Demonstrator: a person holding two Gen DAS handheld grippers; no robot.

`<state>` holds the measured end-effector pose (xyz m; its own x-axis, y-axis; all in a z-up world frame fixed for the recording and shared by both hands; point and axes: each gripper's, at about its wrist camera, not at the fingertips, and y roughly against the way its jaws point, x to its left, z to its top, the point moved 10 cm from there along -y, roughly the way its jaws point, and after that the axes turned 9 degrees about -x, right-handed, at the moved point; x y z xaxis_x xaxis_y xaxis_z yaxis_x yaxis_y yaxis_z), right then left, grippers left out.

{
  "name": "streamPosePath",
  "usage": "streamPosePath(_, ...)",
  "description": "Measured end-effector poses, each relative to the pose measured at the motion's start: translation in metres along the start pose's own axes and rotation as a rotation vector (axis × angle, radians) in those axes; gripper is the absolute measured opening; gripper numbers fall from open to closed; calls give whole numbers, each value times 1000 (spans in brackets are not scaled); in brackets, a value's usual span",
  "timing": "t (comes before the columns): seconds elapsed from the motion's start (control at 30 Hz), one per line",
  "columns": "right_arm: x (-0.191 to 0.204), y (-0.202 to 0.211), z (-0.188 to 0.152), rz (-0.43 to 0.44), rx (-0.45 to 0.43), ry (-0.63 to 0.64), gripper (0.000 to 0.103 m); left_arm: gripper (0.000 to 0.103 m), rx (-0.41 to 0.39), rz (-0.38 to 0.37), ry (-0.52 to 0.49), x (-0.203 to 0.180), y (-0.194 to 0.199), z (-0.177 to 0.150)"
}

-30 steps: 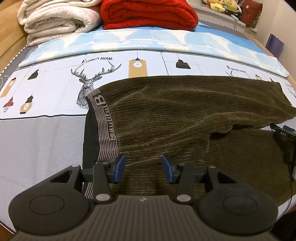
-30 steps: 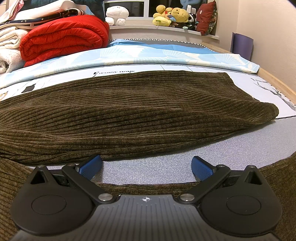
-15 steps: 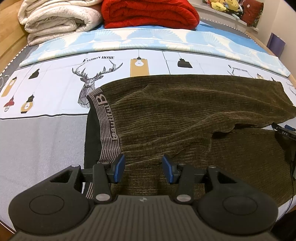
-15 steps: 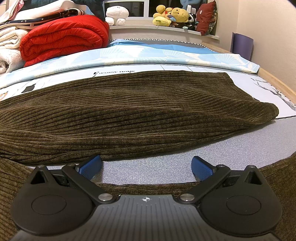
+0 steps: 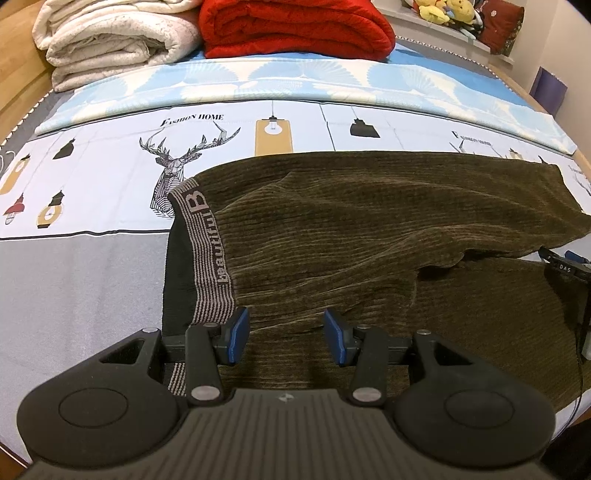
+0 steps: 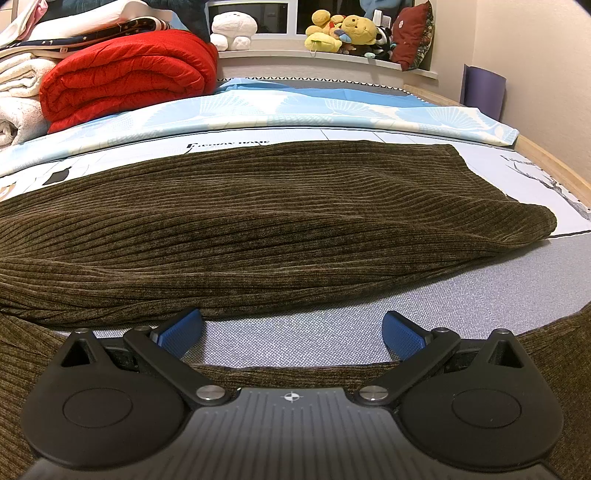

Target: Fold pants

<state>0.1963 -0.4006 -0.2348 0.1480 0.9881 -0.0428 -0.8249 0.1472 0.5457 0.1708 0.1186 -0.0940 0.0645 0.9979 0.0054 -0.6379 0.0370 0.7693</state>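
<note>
The olive corduroy pants (image 5: 369, 236) lie spread across the bed (image 5: 81, 280), waistband (image 5: 207, 251) at nine o'clock, legs running toward three. The left gripper (image 5: 283, 341) hovers over the near waist, fingers half apart, holding nothing. The right gripper (image 6: 291, 334) gapes wide over the near leg, empty too. Pinching both near edges together should carry one leg squarely over the other. Rolled red quilt (image 6: 125, 74) and plush toys (image 6: 343, 33) sit at twelve.
</note>
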Motion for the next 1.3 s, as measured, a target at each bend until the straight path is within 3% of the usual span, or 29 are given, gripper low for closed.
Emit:
streamPosePath(1.03, 0, 0, 0, 0, 0, 0, 102, 51, -33, -48, 57, -32, -10, 30)
streamPosePath(1.3, 0, 0, 0, 1, 0, 0, 102, 51, -48, -42, 74, -24, -15, 42)
